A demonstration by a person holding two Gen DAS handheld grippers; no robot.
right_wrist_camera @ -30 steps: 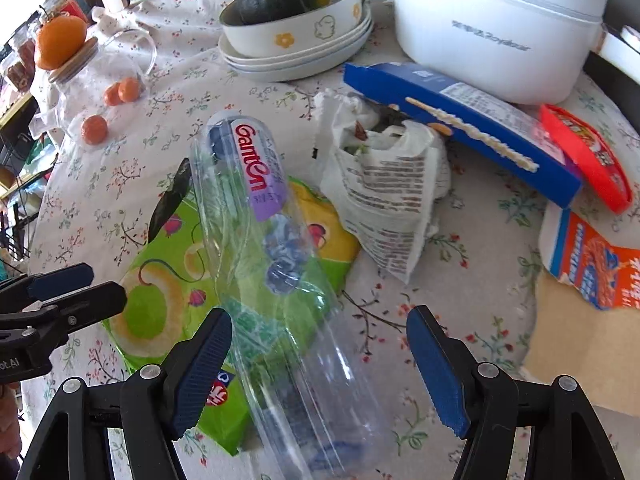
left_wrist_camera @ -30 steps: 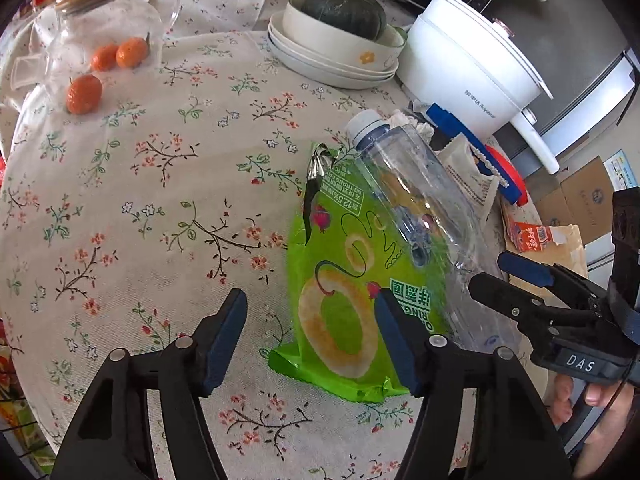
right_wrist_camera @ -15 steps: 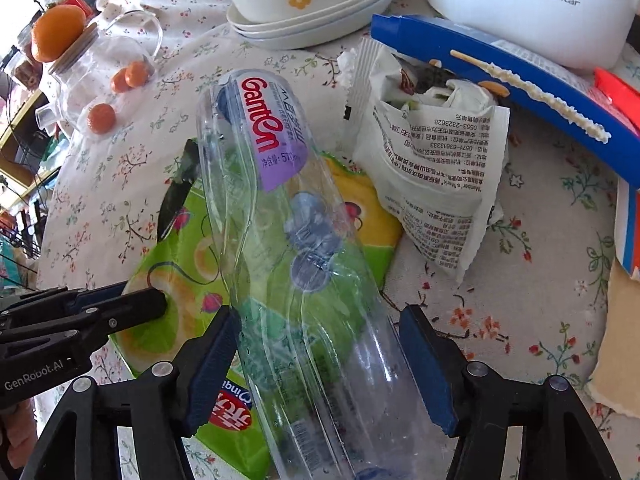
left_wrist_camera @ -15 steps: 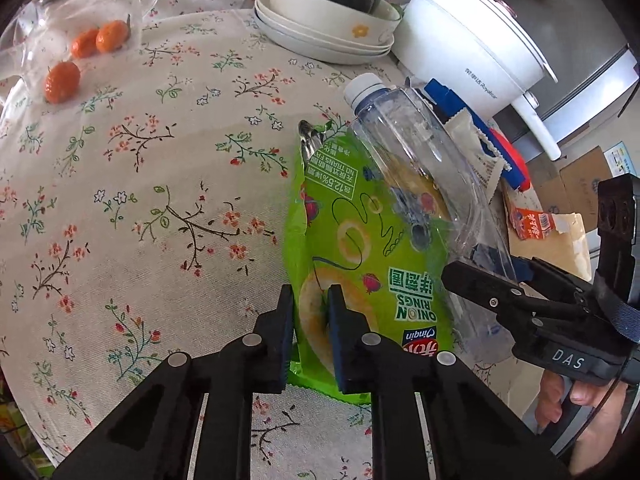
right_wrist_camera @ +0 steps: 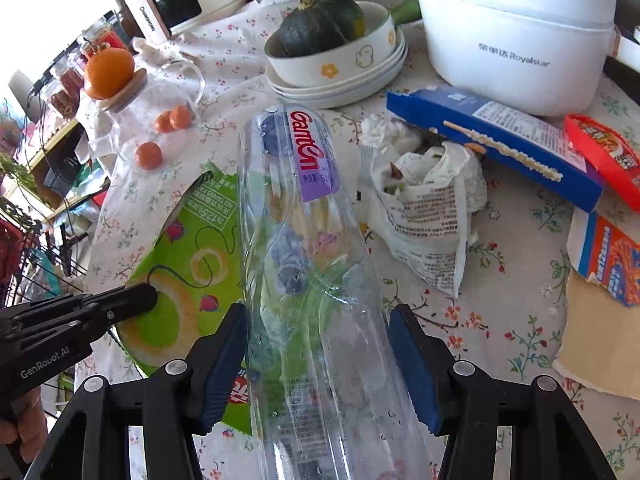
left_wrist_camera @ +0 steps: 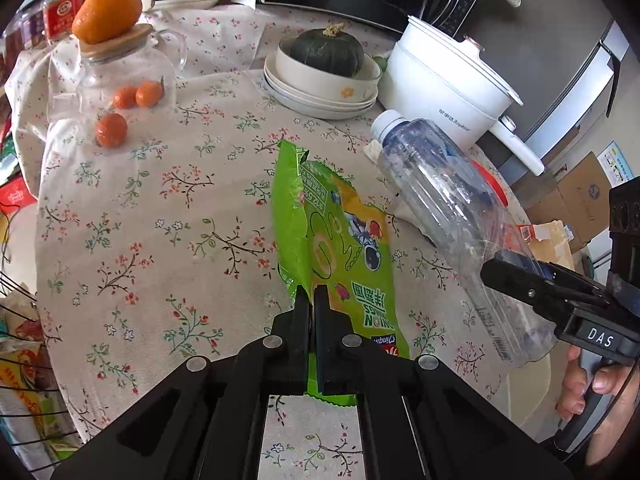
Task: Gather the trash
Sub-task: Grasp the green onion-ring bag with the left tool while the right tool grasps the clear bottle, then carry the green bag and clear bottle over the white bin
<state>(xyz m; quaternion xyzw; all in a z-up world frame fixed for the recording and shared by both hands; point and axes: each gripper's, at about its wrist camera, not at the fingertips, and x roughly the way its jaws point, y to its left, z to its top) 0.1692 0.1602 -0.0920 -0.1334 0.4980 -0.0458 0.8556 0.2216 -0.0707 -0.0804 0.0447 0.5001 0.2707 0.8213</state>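
My left gripper [left_wrist_camera: 311, 300] pinches the green bag [left_wrist_camera: 340, 248] at centre frame; my right gripper [right_wrist_camera: 318, 360], jaws just closing, clasps the bottle [right_wrist_camera: 304, 272], lifted.

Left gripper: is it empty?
No. In the left wrist view the left gripper is shut on the edge of the green snack bag.
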